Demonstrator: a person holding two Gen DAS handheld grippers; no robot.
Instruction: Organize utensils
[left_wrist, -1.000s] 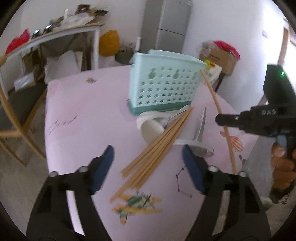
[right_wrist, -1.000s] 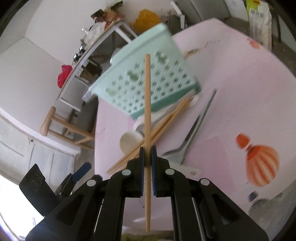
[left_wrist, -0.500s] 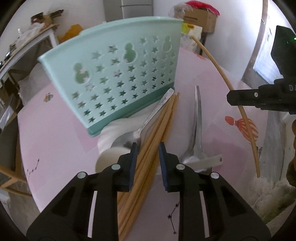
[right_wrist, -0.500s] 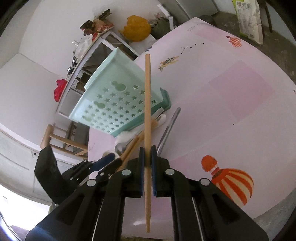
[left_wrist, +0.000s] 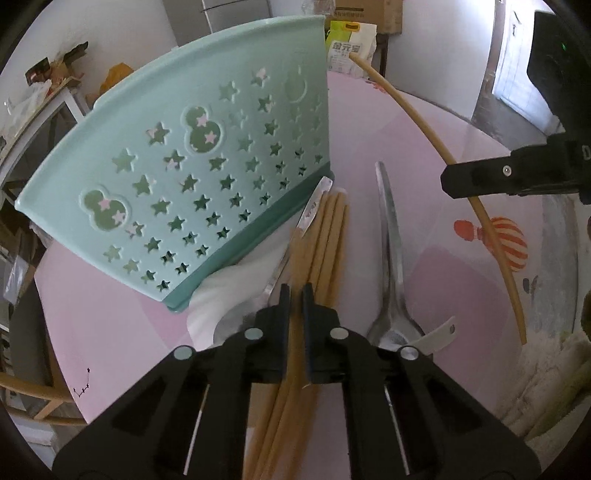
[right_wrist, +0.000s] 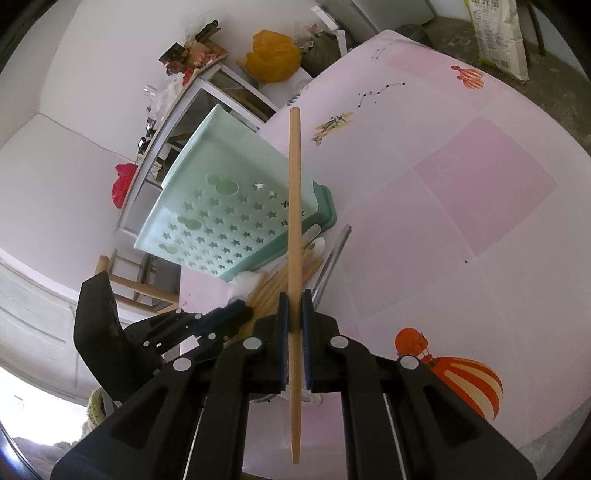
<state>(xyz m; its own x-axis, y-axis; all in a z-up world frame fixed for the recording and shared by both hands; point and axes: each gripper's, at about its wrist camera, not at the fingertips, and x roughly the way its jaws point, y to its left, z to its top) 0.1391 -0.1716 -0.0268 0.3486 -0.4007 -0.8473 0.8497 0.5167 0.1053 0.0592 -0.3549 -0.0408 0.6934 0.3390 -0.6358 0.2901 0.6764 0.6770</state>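
The chopsticks (left_wrist: 325, 251) are lying bundled on the pink table (left_wrist: 424, 280), right along the dark green base of the mint utensil basket (left_wrist: 192, 166) with the star cutouts, which is sitting tipped over a white cloth (left_wrist: 229, 295). The left gripper (left_wrist: 295, 295) is down on that bundle and its jaws are clenching around one chopstick out of the pile, pads pressing on it from both sides. A metal spoon handle (left_wrist: 314, 206) is wedged just beside the sticks against the basket, and another steel spoon (left_wrist: 391, 258) is lying a bit apart on the other side, bowl end resting on a white strip of something.

The right gripper (right_wrist: 293, 310) is gripping a single chopstick (right_wrist: 294, 206) of its own, pinched mid-length so it's poking out both ways, held up off the table over the basket's corner. From the right wrist view the left gripper is showing up low on the left, nosing into the pile. Balloon print (right_wrist: 458, 376) on the tablecloth is nearby, cluttered shelf (right_wrist: 192, 74) in the back.
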